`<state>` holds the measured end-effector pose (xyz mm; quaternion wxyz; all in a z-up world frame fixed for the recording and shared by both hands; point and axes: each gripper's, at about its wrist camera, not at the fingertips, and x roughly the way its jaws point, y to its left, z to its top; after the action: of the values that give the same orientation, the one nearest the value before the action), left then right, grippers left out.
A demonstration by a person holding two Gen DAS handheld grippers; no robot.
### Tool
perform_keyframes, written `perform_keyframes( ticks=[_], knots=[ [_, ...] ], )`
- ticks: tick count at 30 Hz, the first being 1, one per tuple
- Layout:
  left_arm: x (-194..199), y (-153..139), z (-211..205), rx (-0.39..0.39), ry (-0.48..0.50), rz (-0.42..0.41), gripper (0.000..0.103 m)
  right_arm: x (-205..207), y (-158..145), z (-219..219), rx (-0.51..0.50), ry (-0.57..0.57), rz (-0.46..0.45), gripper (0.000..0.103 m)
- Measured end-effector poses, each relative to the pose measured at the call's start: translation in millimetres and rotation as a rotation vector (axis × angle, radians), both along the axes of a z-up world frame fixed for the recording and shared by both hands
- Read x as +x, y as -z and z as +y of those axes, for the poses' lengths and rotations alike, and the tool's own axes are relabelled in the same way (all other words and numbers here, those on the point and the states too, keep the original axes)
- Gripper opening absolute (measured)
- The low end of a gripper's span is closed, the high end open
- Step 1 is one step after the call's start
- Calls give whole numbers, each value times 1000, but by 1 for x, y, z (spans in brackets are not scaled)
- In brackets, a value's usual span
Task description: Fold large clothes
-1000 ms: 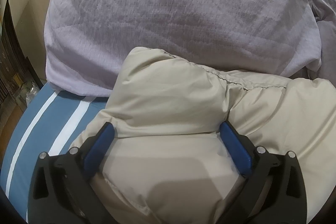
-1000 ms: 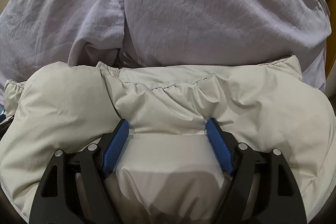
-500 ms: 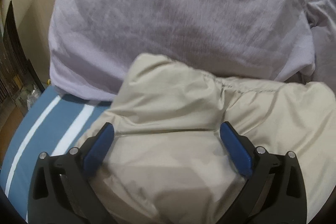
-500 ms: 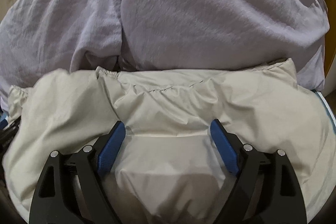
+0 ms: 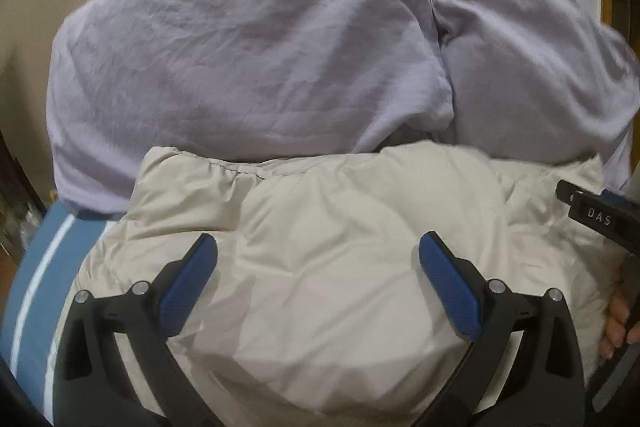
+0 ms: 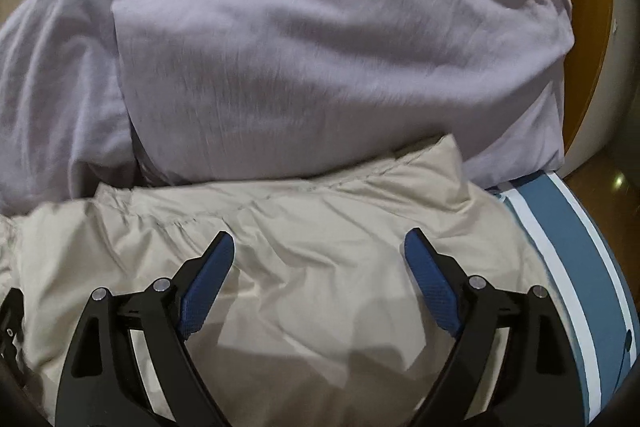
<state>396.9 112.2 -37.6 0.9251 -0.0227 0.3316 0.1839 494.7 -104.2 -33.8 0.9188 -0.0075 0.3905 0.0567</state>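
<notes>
A: Where's the beige padded jacket (image 5: 340, 227)?
B: Bunched on the blue striped sheet (image 5: 44, 267), under both tools.
A: Tools?
B: Left gripper (image 5: 318, 259) spread wide, gripping nothing. Right gripper (image 6: 319, 255) opening, pads clear of the fabric.
A: Writing?
B: "DAS" on the black piece (image 5: 600, 219) at three o'clock.
A: Beyond?
B: Lilac pillows (image 5: 248, 51) at twelve o'clock, butted against the jacket.

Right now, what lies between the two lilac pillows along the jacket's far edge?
A dark gap, nothing else visible; the beige jacket butts against both lilac pillows. Left wrist view shows it best.
</notes>
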Motion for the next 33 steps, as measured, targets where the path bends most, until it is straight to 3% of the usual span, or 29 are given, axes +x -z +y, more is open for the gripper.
perform_keyframes(
  ticks=[2, 6, 20, 33],
  knots=[
    [7, 9, -1, 7, -8, 24, 101, 0, 10, 7, -55, -4, -6, 89],
    [21, 25, 15, -52, -14, 49, 101, 0, 33, 14, -116, -16, 0, 92],
    [32, 44, 8, -49, -10, 42, 101, 30, 53, -16, -87, -11, 48, 99],
    [31, 52, 28, -73, -4, 38, 101, 29, 56, -6, -103, -8, 65, 101]
  ],
)
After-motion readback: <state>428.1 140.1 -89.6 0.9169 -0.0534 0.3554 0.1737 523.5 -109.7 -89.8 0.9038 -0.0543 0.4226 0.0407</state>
